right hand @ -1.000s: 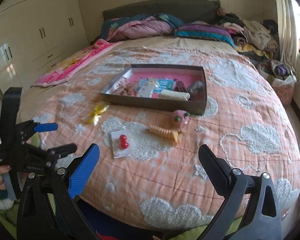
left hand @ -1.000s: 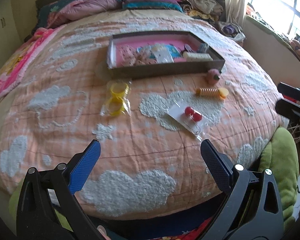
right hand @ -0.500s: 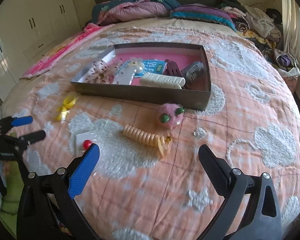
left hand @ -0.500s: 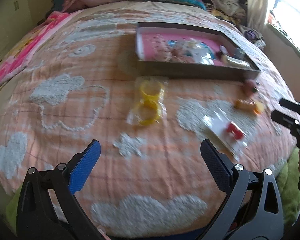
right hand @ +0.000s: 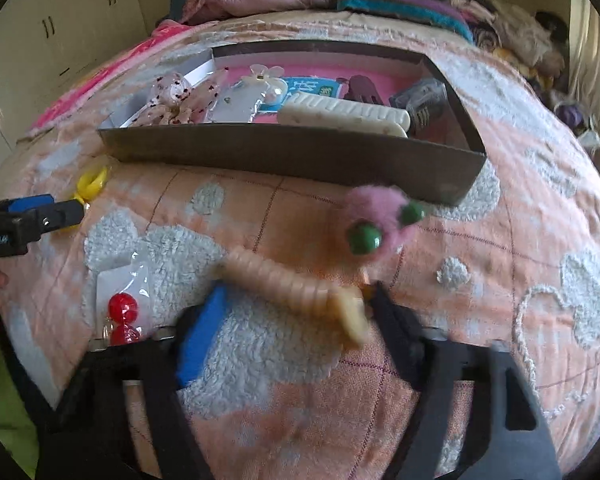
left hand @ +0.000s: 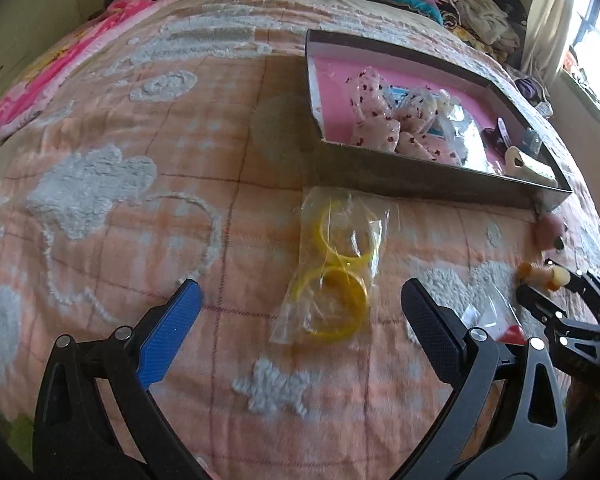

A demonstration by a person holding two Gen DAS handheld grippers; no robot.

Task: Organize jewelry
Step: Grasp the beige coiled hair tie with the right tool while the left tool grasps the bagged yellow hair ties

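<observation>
As right jaws close, left gape

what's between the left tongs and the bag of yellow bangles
Nothing: bare peach quilt in the left wrist view. The bag of yellow bangles lies just ahead of the open left tongs.

**Two wrist cameras over one bed**

Both look steeply down and forward along their fingers, close above the bed (left hand: 100,208). The left view sits nearer the bag of yellow rings (left hand: 332,276); the right nearer the ribbed clip (right hand: 296,292). Both share the open box (left hand: 432,176), and each catches the other's fingers at its edge
</observation>
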